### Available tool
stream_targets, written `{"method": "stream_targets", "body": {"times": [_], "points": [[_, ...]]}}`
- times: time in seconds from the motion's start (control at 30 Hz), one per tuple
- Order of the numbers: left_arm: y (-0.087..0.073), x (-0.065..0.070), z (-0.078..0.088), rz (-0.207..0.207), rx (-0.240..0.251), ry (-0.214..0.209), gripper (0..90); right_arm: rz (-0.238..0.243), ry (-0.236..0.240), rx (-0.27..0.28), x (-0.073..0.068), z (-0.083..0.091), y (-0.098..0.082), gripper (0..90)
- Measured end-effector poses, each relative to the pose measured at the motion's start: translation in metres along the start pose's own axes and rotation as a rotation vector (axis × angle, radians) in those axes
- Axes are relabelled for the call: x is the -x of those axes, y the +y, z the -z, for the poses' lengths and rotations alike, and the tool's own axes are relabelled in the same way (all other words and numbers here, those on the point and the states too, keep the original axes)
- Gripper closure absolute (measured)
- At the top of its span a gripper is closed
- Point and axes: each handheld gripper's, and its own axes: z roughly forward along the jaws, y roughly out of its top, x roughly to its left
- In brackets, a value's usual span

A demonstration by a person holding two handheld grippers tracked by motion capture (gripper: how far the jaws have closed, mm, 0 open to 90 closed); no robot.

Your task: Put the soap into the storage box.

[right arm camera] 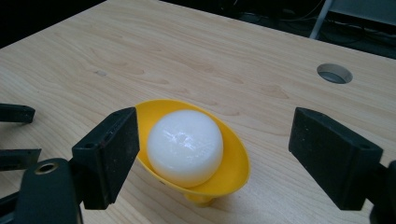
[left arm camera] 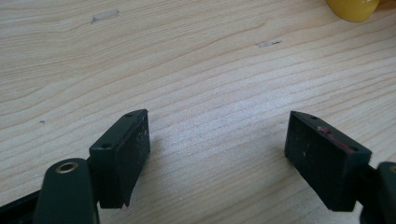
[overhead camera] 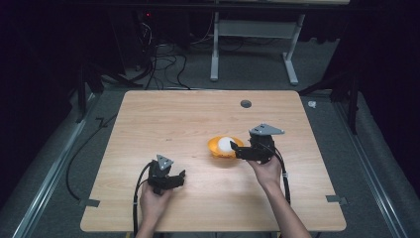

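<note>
I see my right gripper (overhead camera: pixel 236 149) at the right side of the shallow yellow plastic bowl (overhead camera: pixel 224 147), which sits a little right of the middle of the pale wooden table (overhead camera: pixel 198 114). In the bowl lies a smooth white rounded puck-shaped object (right arm camera: pixel 185 146), filling most of it. In the right gripper view the jaws stand wide apart, one just beside the bowl's near rim, the other well clear of it; neither pad presses on anything. My left gripper (overhead camera: pixel 178 179) rests low over bare wood nearer my edge of the table, its jaws also spread wide with nothing between them. The bowl's edge (left arm camera: pixel 353 9) peeks in at the top of the left gripper view.
</note>
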Motion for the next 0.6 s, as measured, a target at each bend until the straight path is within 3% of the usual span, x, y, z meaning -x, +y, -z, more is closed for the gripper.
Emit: {"method": "stream_targets", "body": {"times": [0.6], "points": [[0.0,0.0,0.0,-0.001,-0.002,0.0,22.6,-0.037,-0.01,0.028,0.009,0.021,-0.005,20.9]]}}
